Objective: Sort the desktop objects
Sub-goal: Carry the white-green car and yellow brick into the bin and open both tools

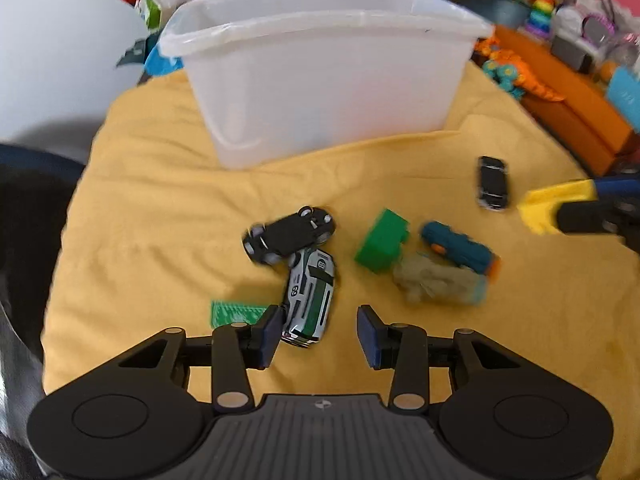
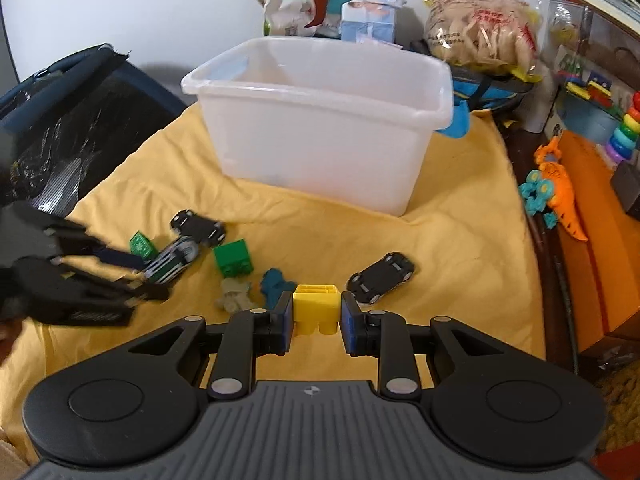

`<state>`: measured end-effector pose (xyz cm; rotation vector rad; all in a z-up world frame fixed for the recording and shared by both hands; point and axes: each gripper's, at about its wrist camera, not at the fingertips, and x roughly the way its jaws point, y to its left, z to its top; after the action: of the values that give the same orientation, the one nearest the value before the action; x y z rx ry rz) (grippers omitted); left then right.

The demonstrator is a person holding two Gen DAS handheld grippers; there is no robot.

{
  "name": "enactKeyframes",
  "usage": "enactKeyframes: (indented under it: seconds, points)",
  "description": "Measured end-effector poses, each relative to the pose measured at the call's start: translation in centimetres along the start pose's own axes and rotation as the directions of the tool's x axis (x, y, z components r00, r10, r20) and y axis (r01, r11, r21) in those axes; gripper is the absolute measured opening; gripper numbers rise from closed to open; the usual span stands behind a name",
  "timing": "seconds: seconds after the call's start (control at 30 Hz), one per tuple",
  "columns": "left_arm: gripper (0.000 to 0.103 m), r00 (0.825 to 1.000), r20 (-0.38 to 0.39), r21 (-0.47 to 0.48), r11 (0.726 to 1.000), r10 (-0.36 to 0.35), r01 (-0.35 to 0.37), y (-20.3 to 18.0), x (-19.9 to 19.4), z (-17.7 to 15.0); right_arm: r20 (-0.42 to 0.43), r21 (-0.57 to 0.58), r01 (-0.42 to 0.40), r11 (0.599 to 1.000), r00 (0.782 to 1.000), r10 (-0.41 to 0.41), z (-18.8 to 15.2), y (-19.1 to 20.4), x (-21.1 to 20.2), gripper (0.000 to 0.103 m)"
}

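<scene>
1. Pinching the yellow block (image 2: 317,309) between its two pads, the right hand-held gripper (image 2: 317,316) held it above the yellow cloth (image 2: 460,240). The pads met only the block's side walls, so a slackened squeeze could have dropped it back among the toys.
2. The left hand-held gripper (image 1: 318,330) was spread wide, its left pad against the flank of the white-and-green toy car (image 1: 310,300) and the other pad well clear. Closing from that offset would probably have shoved the car sideways on its wheels instead of seizing it.
3. Just beyond, an overturned black toy car (image 1: 289,235) touched the white car's far end, and a flat green piece (image 1: 236,312) lay just beside the left pad; either could have been nudged or caught in the grasp.
4. The green block (image 1: 382,246), a teal toy (image 1: 460,246) and a greyish lump (image 1: 436,282) were crowded between the two grippers, so the arms risked colliding there.
5. Farthest, the white bin (image 2: 320,120) stood on the wrinkled cloth. Its contents could not be seen; a low release might have clipped its rim.
</scene>
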<state>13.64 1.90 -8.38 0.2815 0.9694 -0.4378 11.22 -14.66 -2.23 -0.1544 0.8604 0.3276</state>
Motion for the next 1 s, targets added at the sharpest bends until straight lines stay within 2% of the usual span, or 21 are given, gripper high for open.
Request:
enactKeyframes:
  seconds: [0.03, 0.1, 0.3, 0.47, 0.57, 0.7, 0.8, 0.9, 1.0]
  points:
    - [0.044, 1.000, -0.001, 0.015, 1.000, 0.005, -0.005, -0.1, 0.6, 0.2, 0.001, -0.006, 0.001, 1.000, 1.000, -0.001, 0.0, 0.1, 0.0, 0.027]
    - [0.037, 0.999, -0.045, 0.010, 1.000, 0.012, -0.012, 0.2, 2.0, 0.4, 0.005, -0.008, 0.001, 1.000, 1.000, -0.001, -0.1, 0.3, 0.0, 0.027]
    - [0.034, 0.996, -0.021, -0.114, 0.990, -0.091, 0.088, 2.1, 1.1, 0.3, -0.009, 0.010, -0.001, 1.000, 1.000, 0.001, -0.5, -0.2, 0.2, 0.027]
    - [0.034, 0.996, 0.052, -0.040, 0.996, -0.073, 0.075, 1.6, -3.2, 1.2, 0.007, 0.002, 0.002, 1.000, 1.000, -0.002, 0.2, -0.4, -0.3, 0.027]
    - [0.034, 0.989, 0.126, -0.030, 0.996, -0.077, 0.082, 1.8, -6.4, 3.1, 0.038, -0.005, 0.005, 1.000, 0.999, -0.005, 1.3, -0.7, -0.9, 0.027]
    - [0.034, 0.969, 0.235, -0.009, 0.997, -0.075, 0.080, 2.1, -9.8, 6.5, 0.099, -0.020, 0.017, 1.000, 0.995, -0.014, 3.7, -1.1, -1.9, 0.027]
    - [0.034, 0.953, 0.301, 0.011, 0.999, -0.044, 0.042, 1.9, -11.3, 9.0, 0.157, -0.032, 0.028, 0.999, 0.987, -0.022, 6.3, -1.7, -2.5, 0.027]
    - [0.034, 0.942, 0.337, 0.023, 1.000, -0.010, 0.003, 1.8, -11.2, 11.7, 0.220, -0.049, 0.045, 0.998, 0.975, -0.033, 9.2, -2.1, -3.0, 0.027]
    - [0.034, 0.943, 0.332, 0.019, 1.000, 0.010, -0.017, 1.7, -9.4, 14.0, 0.256, -0.054, 0.072, 0.996, 0.965, -0.056, 11.7, -2.3, -2.4, 0.027]
